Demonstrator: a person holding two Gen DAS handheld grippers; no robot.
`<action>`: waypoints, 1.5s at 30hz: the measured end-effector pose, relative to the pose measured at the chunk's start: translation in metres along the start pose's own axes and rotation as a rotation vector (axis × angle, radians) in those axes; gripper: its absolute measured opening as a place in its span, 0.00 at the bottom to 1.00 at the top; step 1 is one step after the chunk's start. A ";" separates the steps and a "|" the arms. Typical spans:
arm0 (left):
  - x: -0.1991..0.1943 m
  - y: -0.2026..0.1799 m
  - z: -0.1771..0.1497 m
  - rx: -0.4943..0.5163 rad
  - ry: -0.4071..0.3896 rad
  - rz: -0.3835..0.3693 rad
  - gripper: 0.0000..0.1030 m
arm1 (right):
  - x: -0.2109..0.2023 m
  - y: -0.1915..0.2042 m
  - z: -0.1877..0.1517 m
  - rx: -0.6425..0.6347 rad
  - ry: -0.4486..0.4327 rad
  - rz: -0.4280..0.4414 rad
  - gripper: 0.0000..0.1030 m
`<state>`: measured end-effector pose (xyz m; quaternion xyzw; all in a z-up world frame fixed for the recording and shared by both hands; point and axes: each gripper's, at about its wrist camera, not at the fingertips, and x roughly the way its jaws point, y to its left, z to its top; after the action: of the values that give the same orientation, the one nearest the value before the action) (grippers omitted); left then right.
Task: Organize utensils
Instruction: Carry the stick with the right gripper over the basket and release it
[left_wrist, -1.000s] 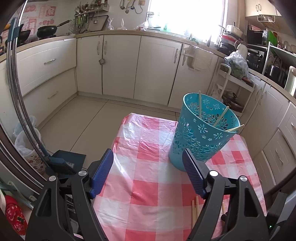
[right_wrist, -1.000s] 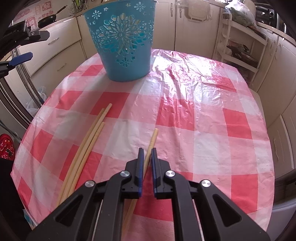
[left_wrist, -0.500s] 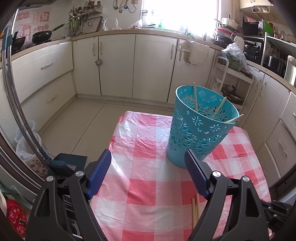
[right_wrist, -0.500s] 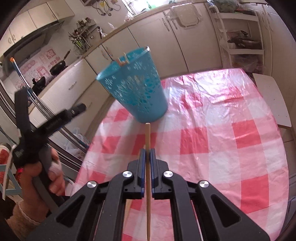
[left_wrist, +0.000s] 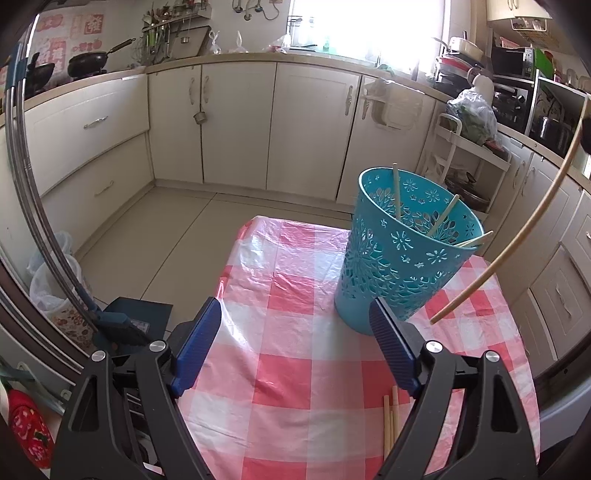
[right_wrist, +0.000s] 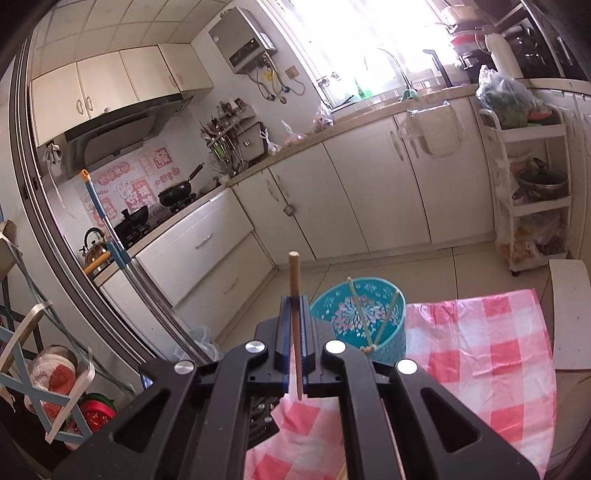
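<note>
Left wrist view: left gripper (left_wrist: 295, 347) stands wide with nothing between its blue pads, low over the checked tablecloth (left_wrist: 295, 369). The blue basket (left_wrist: 402, 254) stands upright just ahead and right of it, with three chopsticks leaning inside. The held chopstick (left_wrist: 517, 236) hangs in the air right of the basket, long axis steeply slanted, lower tip level with the basket's base, upper end running to the dark gripper at the frame edge. A few loose chopsticks (left_wrist: 389, 421) lie on the cloth by the right finger.

Right wrist view: right gripper (right_wrist: 294, 328) is pinched tight on the chopstick, which runs along the jaw line, one end poking out ahead, the other trailing back. Basket sits below, ahead and slightly right of that tip; this hand is the one placed to deliver. Likely need: bring the stick over the rim and tip it down.
</note>
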<state>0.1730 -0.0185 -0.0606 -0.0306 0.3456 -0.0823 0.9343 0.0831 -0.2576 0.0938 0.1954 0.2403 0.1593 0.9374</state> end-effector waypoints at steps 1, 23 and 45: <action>0.000 0.000 0.000 -0.002 0.001 -0.001 0.76 | 0.002 0.002 0.008 -0.003 -0.010 -0.005 0.05; 0.001 0.004 0.003 -0.022 0.017 -0.010 0.77 | 0.094 -0.026 0.013 -0.057 0.054 -0.245 0.05; 0.002 0.003 0.000 -0.006 0.024 0.015 0.77 | 0.029 -0.004 -0.085 -0.117 0.162 -0.273 0.21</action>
<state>0.1751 -0.0154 -0.0618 -0.0297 0.3574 -0.0748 0.9305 0.0647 -0.2245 0.0117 0.0927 0.3295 0.0595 0.9377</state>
